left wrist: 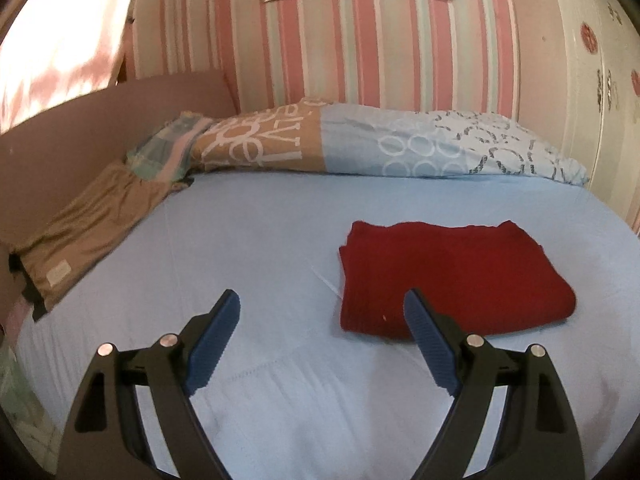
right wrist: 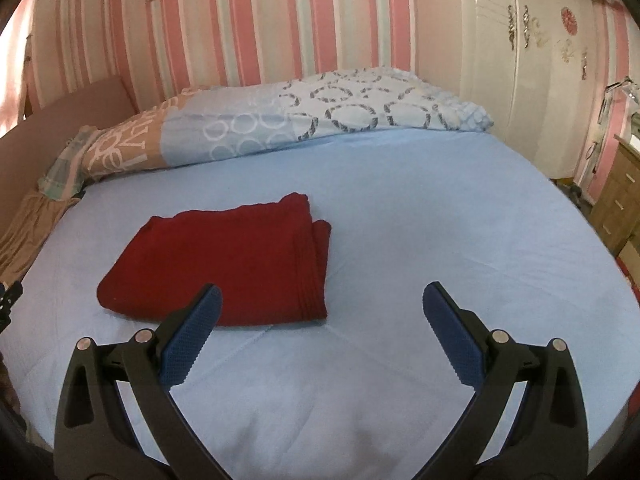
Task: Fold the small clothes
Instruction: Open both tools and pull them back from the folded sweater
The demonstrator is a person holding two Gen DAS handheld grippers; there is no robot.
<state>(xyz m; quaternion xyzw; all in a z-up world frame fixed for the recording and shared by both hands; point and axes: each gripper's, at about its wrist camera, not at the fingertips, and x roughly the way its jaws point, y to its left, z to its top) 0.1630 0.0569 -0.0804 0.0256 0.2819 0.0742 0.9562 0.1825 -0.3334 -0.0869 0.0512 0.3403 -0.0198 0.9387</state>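
Nearest us in the left wrist view, our left gripper (left wrist: 322, 314) holds its blue pads (left wrist: 214, 346) wide apart over the pale blue sheet (left wrist: 248, 240), gripping nothing; the folded red garment (left wrist: 456, 276) lies flat just beyond the right-hand finger. Through the right wrist view, our right gripper (right wrist: 322, 306) also stands spread and empty, the red garment (right wrist: 224, 256) lying just past its left-hand finger.

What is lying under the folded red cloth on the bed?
The red cloth lies directly on the light blue bedsheet. Only sheet shows around its edges; anything between its folded layers is covered and cannot be seen.
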